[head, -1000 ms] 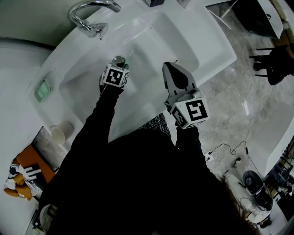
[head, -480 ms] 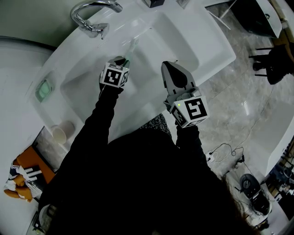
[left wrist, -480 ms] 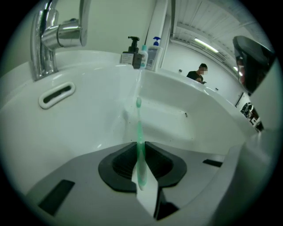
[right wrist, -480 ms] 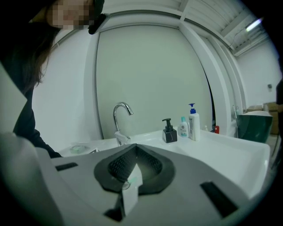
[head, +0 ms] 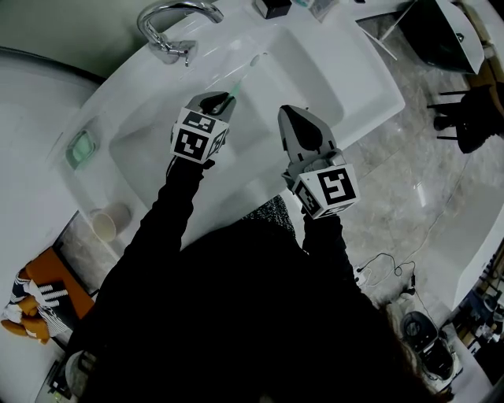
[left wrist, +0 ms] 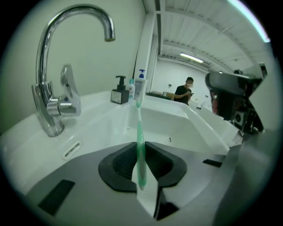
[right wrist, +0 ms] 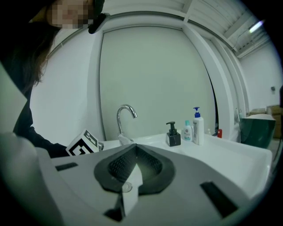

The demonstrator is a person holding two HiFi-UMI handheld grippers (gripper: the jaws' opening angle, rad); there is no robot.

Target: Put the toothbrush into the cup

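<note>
My left gripper (head: pixel 218 101) hangs over the white sink basin (head: pixel 307 67), shut on the handle of a pale green toothbrush (head: pixel 239 77). The brush end sticks out past the jaws toward the far rim. In the left gripper view the toothbrush (left wrist: pixel 140 145) stands pinched between the pads of the left gripper (left wrist: pixel 141 178). A paper cup (head: pixel 108 223) stands on the counter at the lower left, well apart from both grippers. My right gripper (head: pixel 290 116) hovers over the basin's near right side, shut and empty; the right gripper (right wrist: pixel 131 173) shows nothing between its jaws.
A chrome faucet (head: pixel 175 24) rises at the back of the sink. A green soap dish (head: pixel 81 148) sits on the left counter. A dark soap dispenser (right wrist: pixel 173 134) and bottles (right wrist: pixel 197 126) line the far rim. The floor lies to the right of the sink.
The left gripper has risen out of the basin with the toothbrush, and the brush now reaches farther toward the far rim. The right gripper has stayed put.
</note>
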